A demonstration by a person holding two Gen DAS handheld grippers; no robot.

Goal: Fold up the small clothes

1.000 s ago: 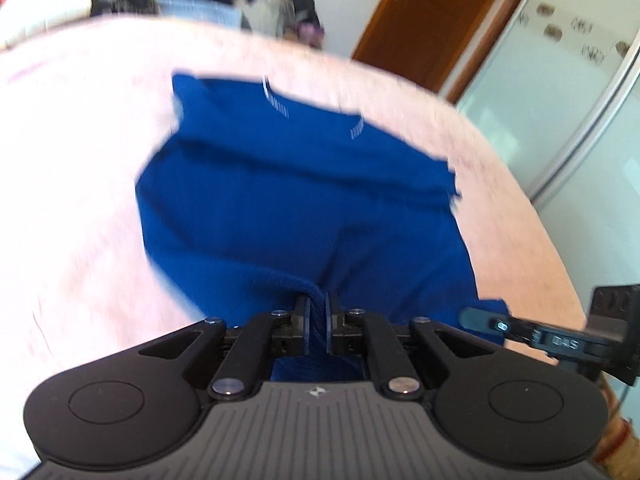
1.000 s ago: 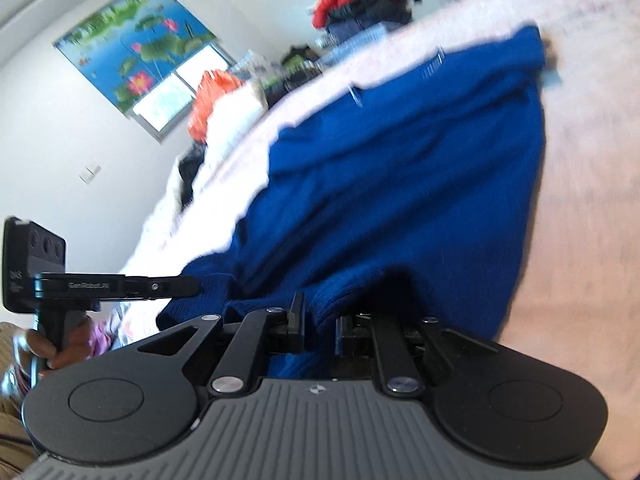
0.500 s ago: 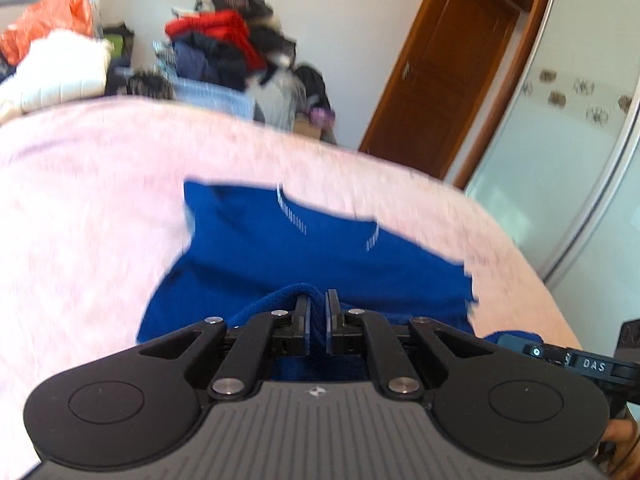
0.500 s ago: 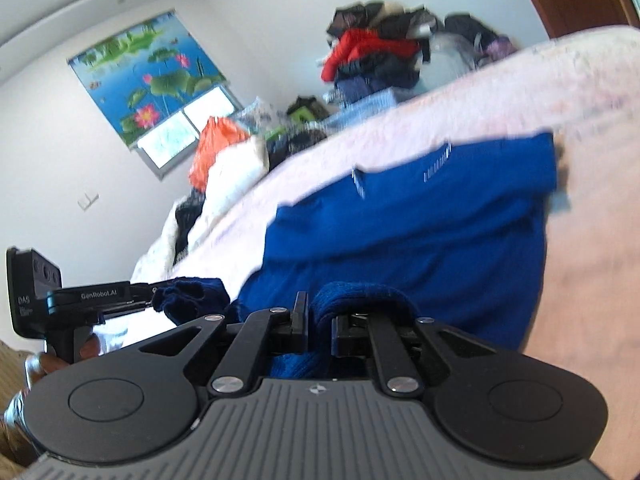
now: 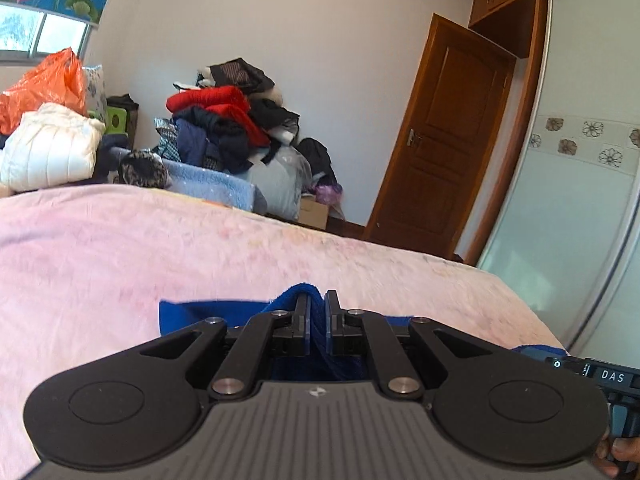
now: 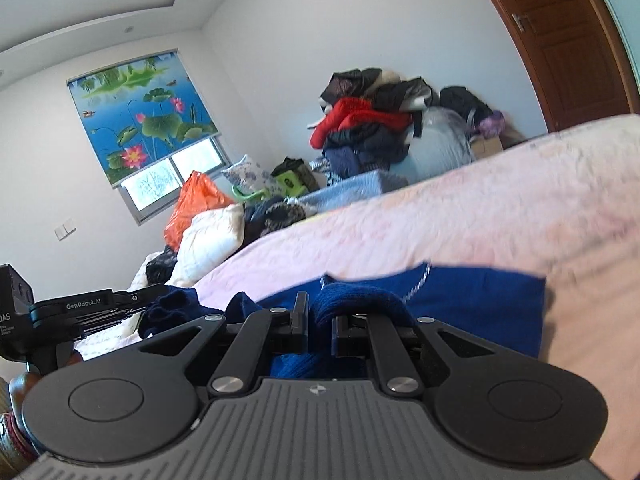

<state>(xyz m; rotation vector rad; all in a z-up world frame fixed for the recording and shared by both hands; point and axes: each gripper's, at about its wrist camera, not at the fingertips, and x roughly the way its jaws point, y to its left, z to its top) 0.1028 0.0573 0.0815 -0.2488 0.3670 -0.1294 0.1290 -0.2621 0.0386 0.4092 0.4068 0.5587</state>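
A dark blue knit sweater [image 6: 472, 300] lies on the pink blanket [image 6: 500, 208] of a bed. My left gripper [image 5: 316, 300] is shut on a raised fold of the blue sweater [image 5: 200, 312], whose far strip shows just beyond the fingers. My right gripper [image 6: 318, 306] is shut on another bunched fold of it, lifted above the part lying flat. In the right wrist view the left gripper [image 6: 132, 300] shows at the left edge with blue cloth hanging from it. In the left wrist view the right gripper [image 5: 592, 372] shows at the right edge. Most of the sweater is hidden behind the gripper bodies.
The pink blanket [image 5: 120, 248] stretches far ahead. Behind the bed stand a clothes pile [image 5: 232, 128], a white quilted bundle [image 5: 48, 152] and an orange bag [image 5: 44, 80]. A wooden door [image 5: 440, 152] and a sliding wardrobe door [image 5: 580, 180] are at the right.
Both grippers rose and carried the held sweater edge forward over the garment. The views tilted up, so less of the blue sweater shows and more of the room.
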